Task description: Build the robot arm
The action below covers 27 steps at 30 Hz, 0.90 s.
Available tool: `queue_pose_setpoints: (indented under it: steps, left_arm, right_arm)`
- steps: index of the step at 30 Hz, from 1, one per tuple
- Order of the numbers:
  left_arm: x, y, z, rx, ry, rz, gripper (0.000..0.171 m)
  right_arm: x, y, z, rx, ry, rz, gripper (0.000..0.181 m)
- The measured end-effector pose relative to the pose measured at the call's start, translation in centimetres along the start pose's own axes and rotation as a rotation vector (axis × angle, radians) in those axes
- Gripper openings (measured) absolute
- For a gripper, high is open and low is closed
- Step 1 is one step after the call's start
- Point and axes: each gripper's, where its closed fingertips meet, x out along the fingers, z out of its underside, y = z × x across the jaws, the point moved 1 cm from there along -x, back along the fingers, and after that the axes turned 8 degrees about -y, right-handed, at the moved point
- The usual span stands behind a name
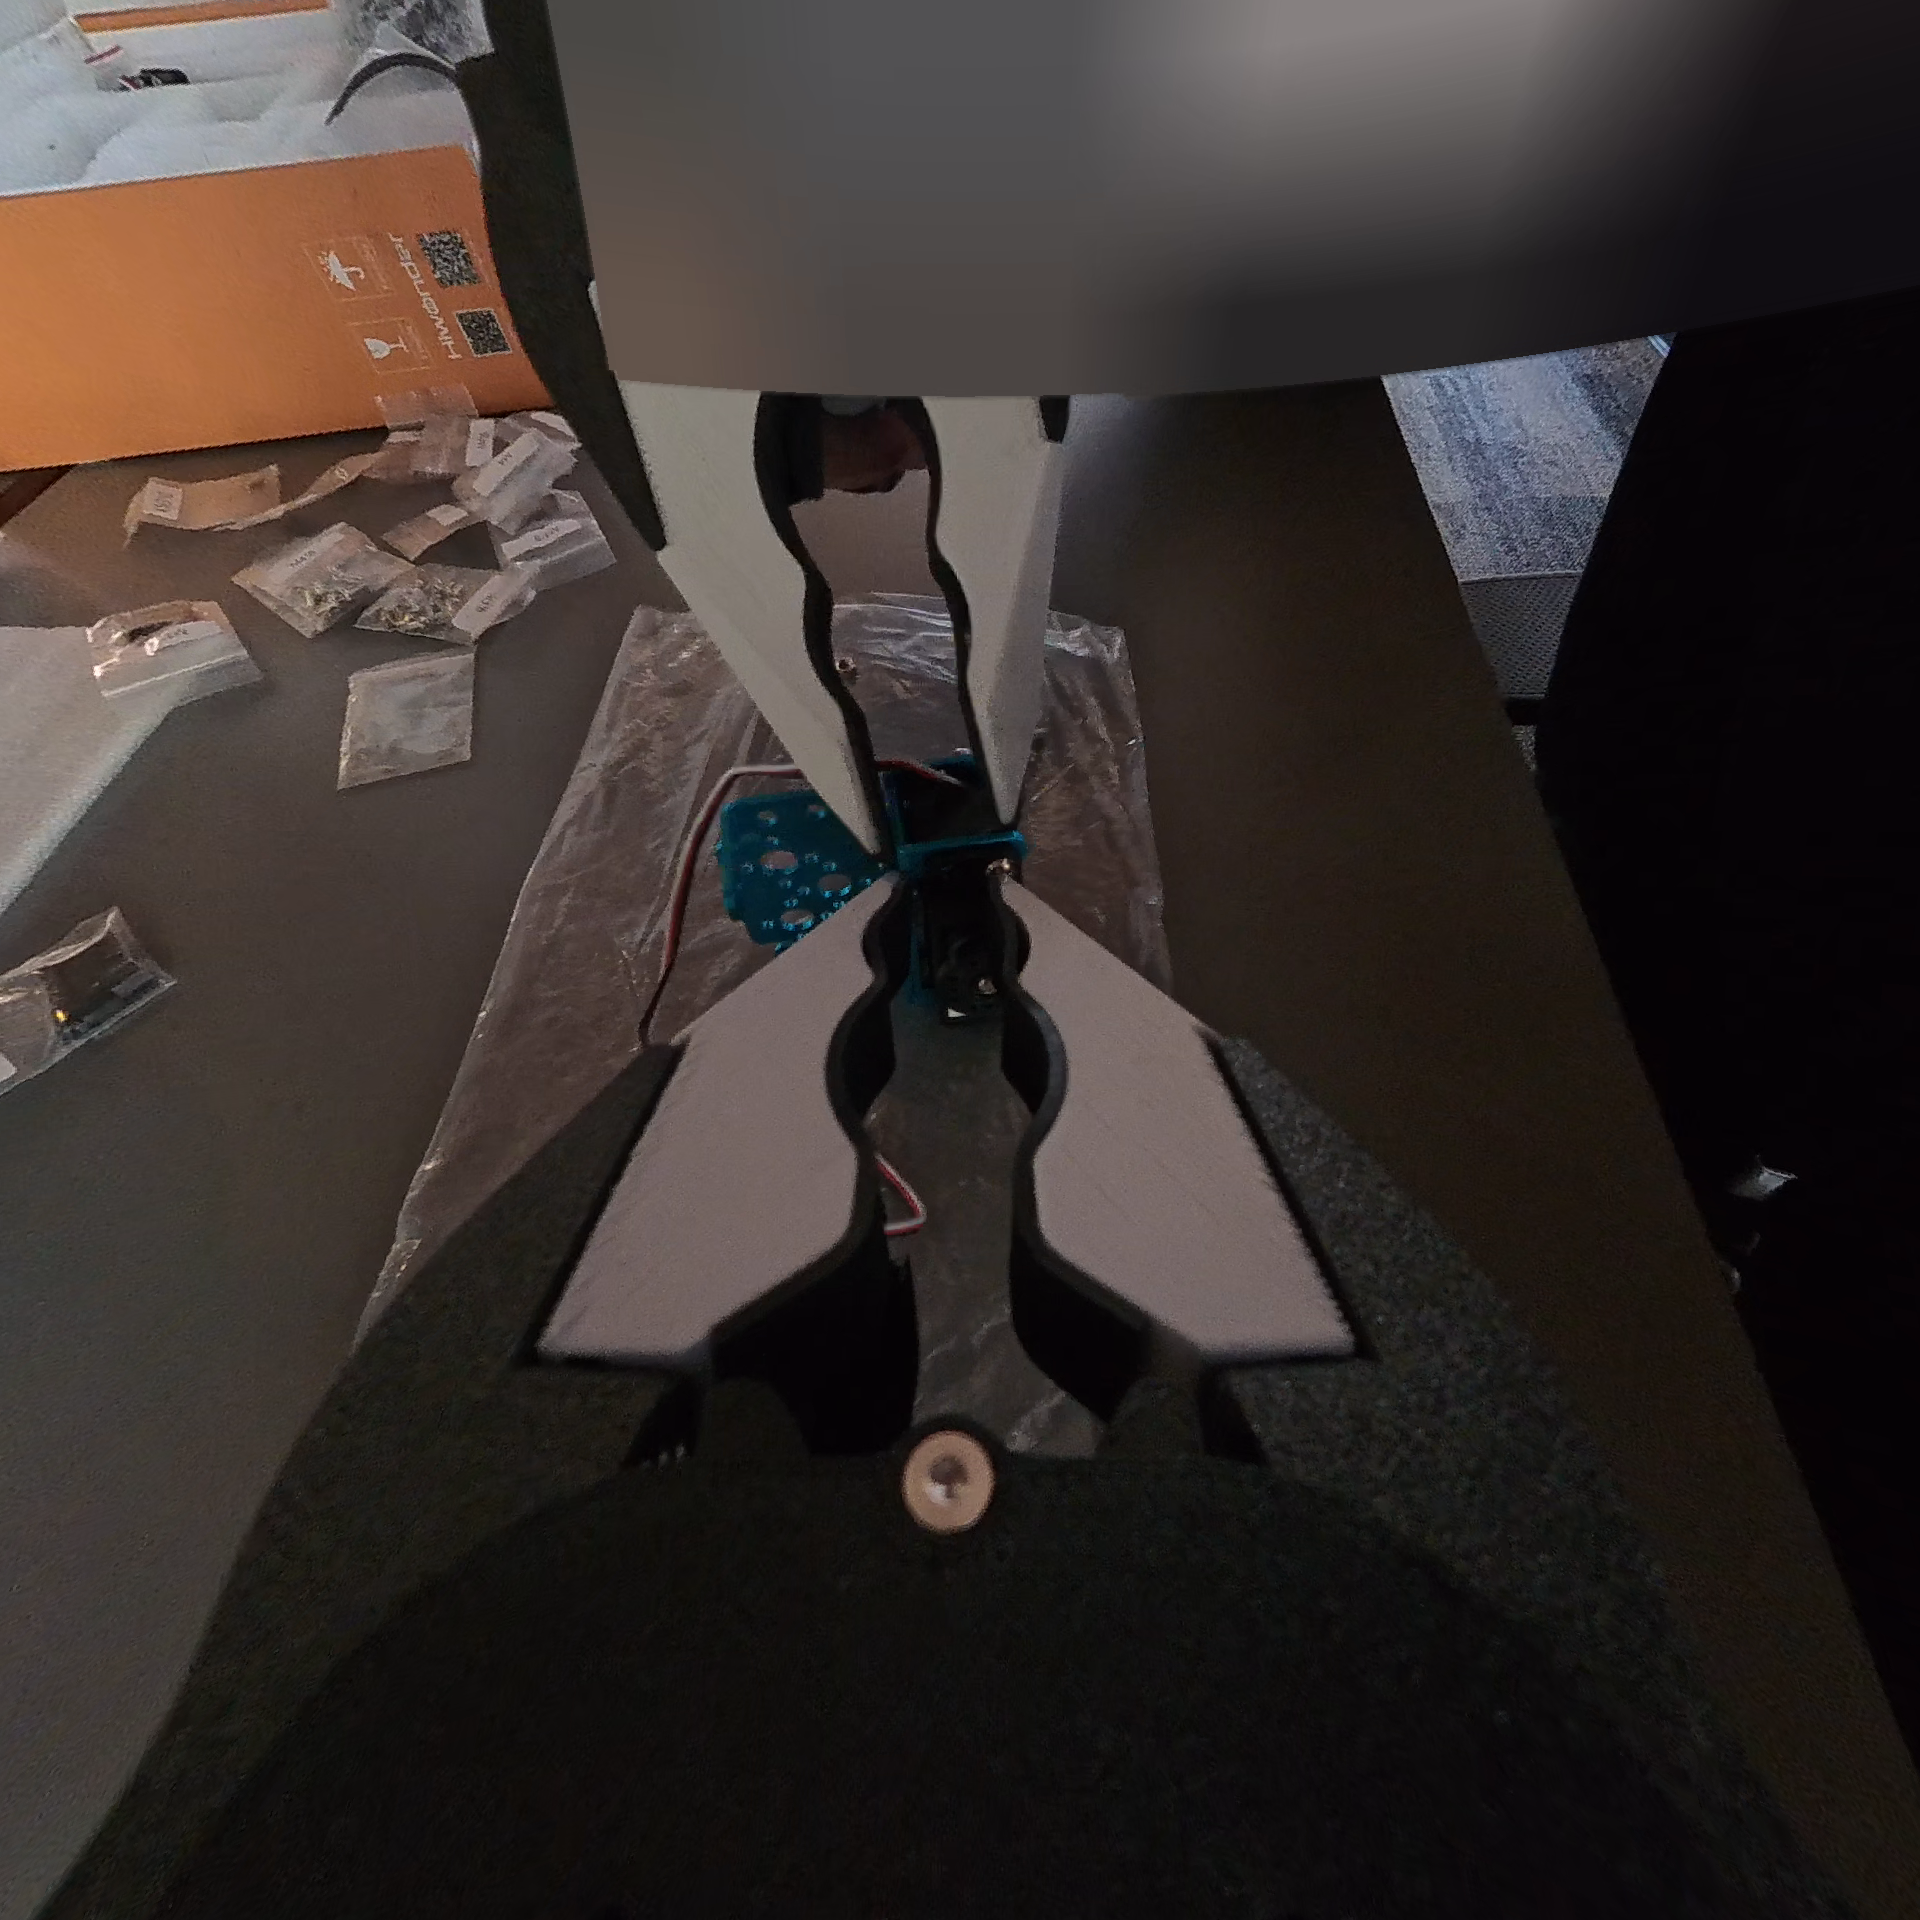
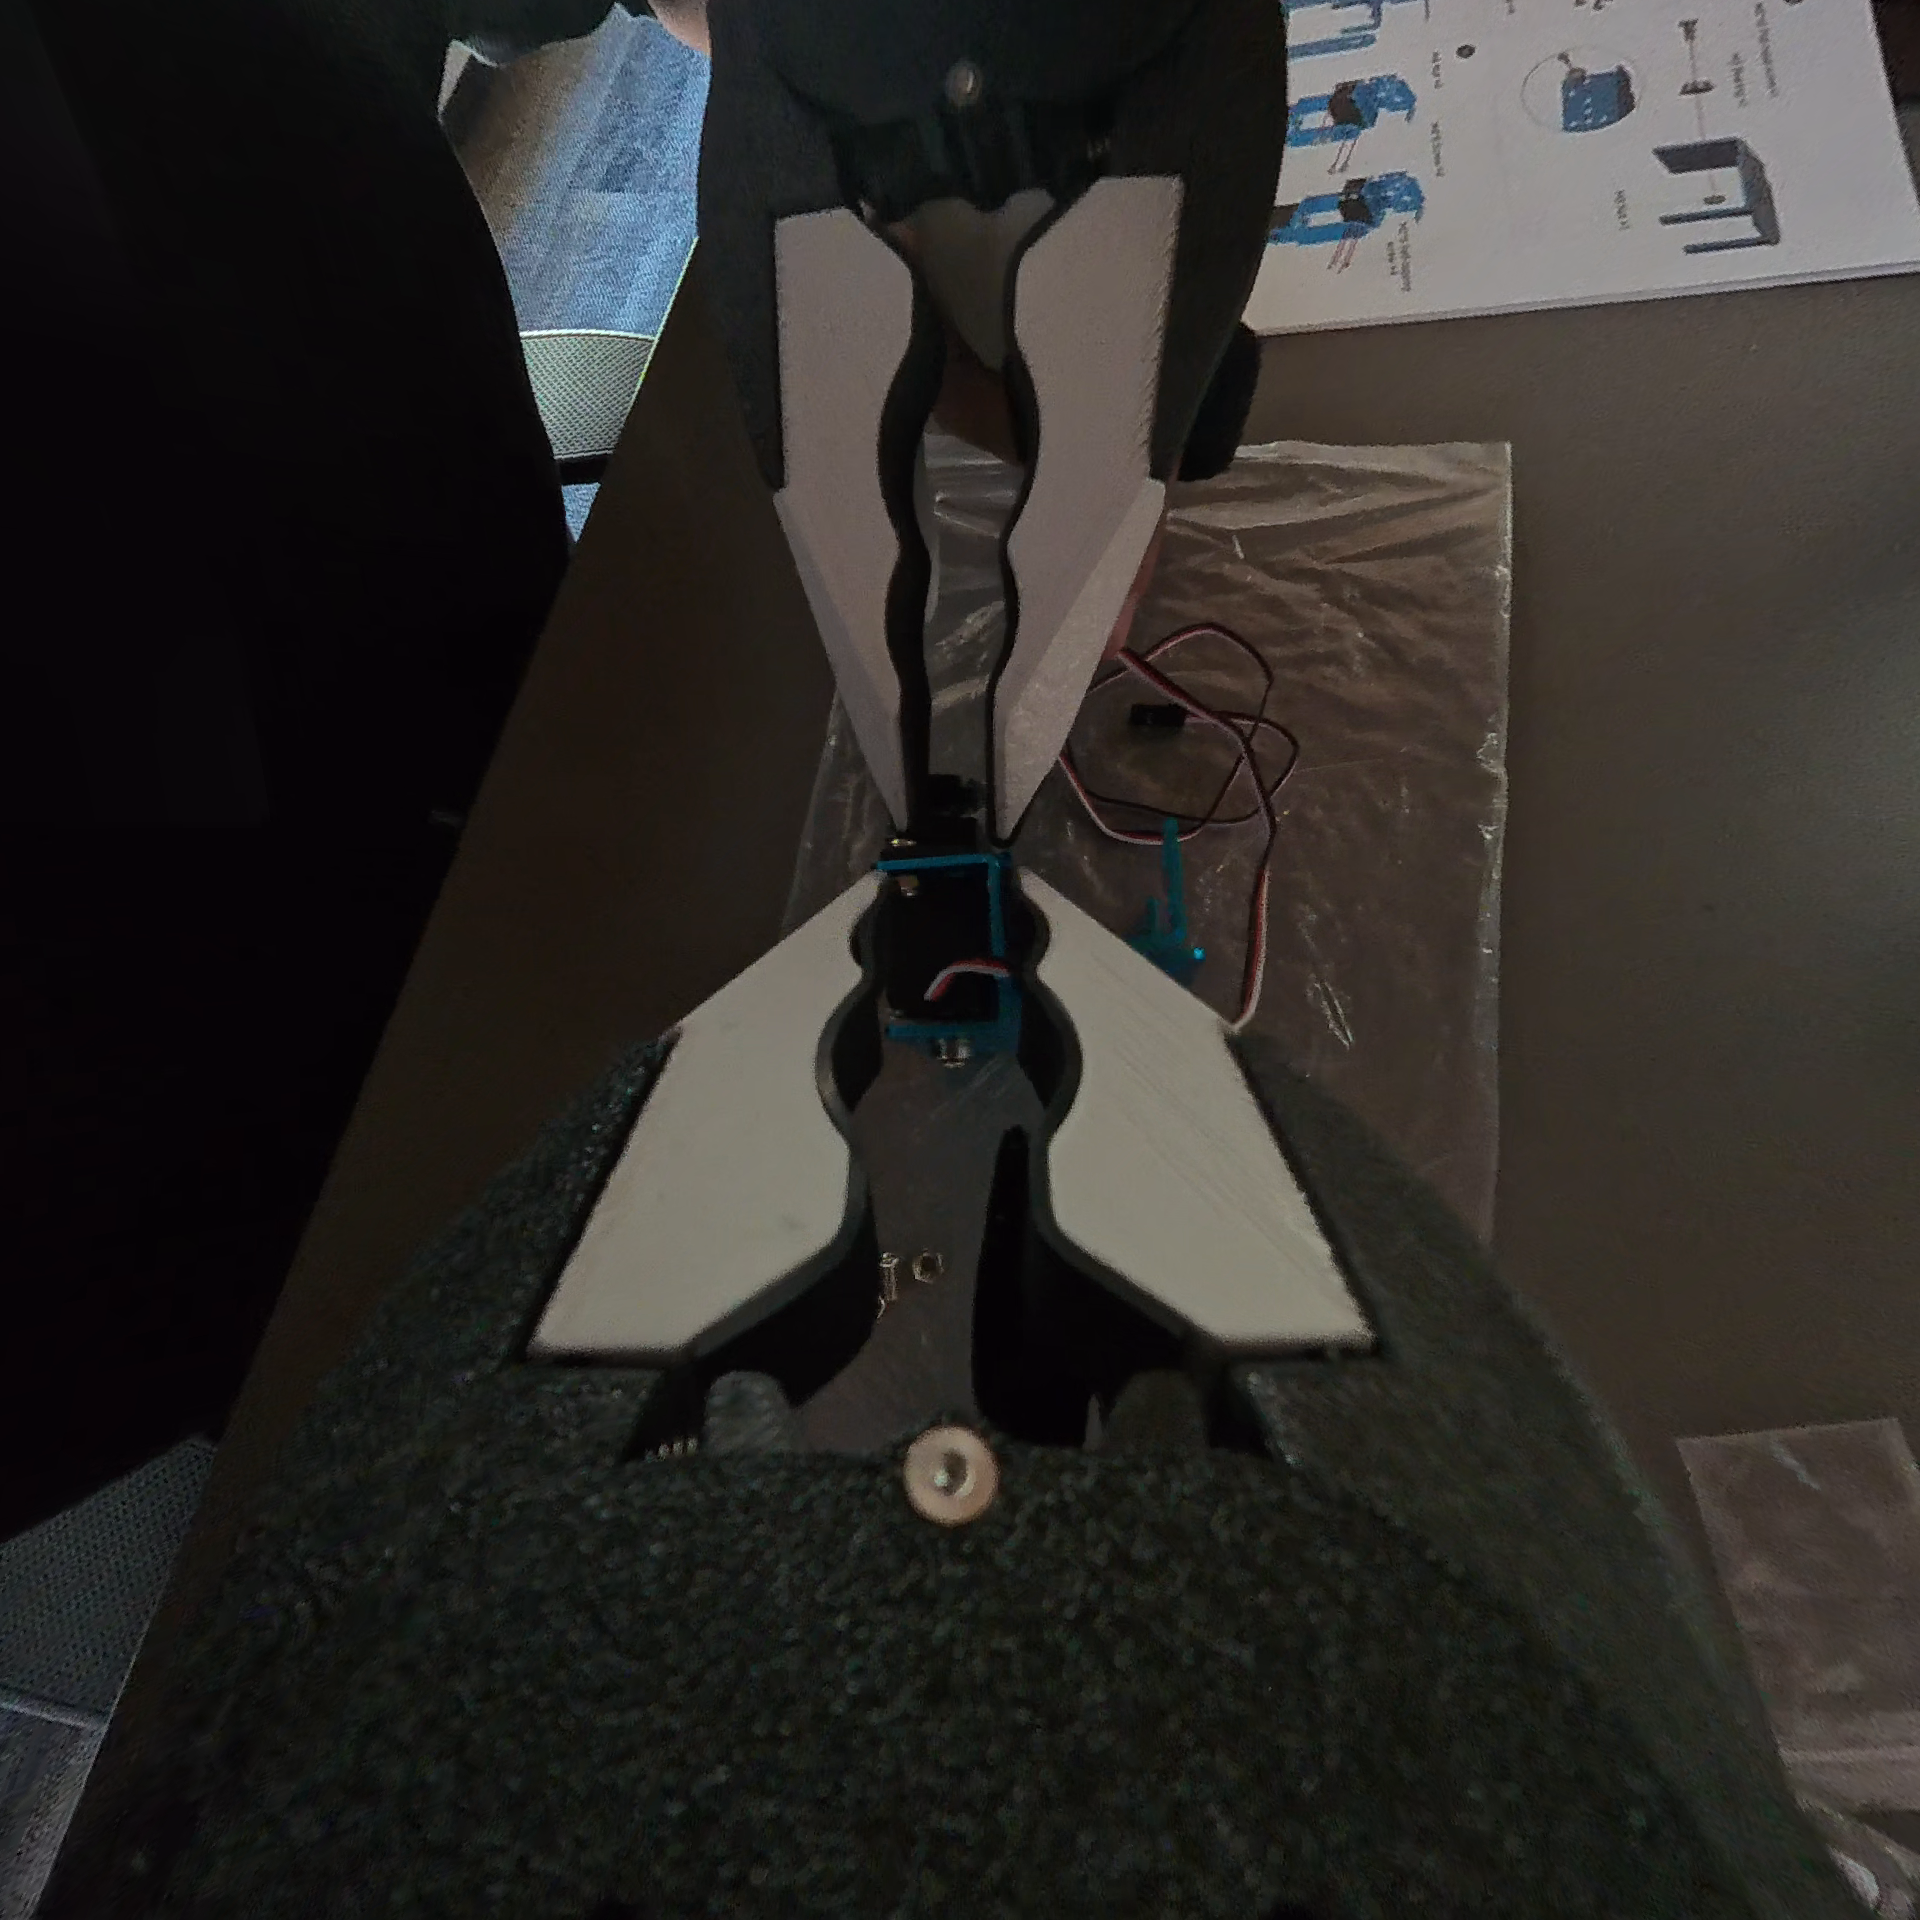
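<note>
A black servo [image 1: 956, 940] sits in a blue metal bracket [image 1: 790, 868] with round holes, just above a clear plastic bag [image 1: 665, 790] on the dark table. My left gripper [image 1: 951, 883] is shut on the servo and bracket from the near side. My right gripper [image 1: 935, 831] comes in from the opposite side, tips against the same assembly. In the right wrist view, my right gripper [image 2: 945, 881] is shut on the servo [image 2: 925, 956] and its bracket [image 2: 940, 868], and the left gripper [image 2: 956, 826] meets it tip to tip. The servo's red, white and black wire [image 2: 1236, 727] coils on the bag.
An orange cardboard box [image 1: 208, 312] and several small bags of screws [image 1: 416, 592] lie at the left. A printed instruction sheet [image 2: 1610, 135] lies at the far right. A loose nut and screws [image 2: 904, 1273] sit under my right gripper. The table edge [image 2: 582, 582] runs on the left. Left and right tips are no more than a few centimetres apart.
</note>
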Motion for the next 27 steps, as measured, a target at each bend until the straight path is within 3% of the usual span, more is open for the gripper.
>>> queue_pose_setpoints:
  steps: [7, 13, 19, 27]
  left_arm:
    - [0.02, -0.04, -0.01, 0.000, 0.000, -0.001, 0.013]
    - [0.07, 0.00, -0.05, 0.005, 0.000, -0.005, 0.012]
    - [0.08, -0.01, -0.04, 0.007, 0.000, -0.008, 0.013]
    - [0.17, 0.18, -0.12, 0.017, 0.001, -0.009, 0.010]
  right_arm:
    - [-0.13, -0.11, 0.19, 0.010, -0.002, -0.021, 0.030]
    - [-0.07, -0.02, 0.02, 0.026, 0.006, -0.039, 0.017]
    - [0.08, -0.10, 0.12, 0.014, 0.007, -0.036, 0.029]
    - [0.09, -0.02, 0.20, 0.026, 0.000, -0.055, 0.021]
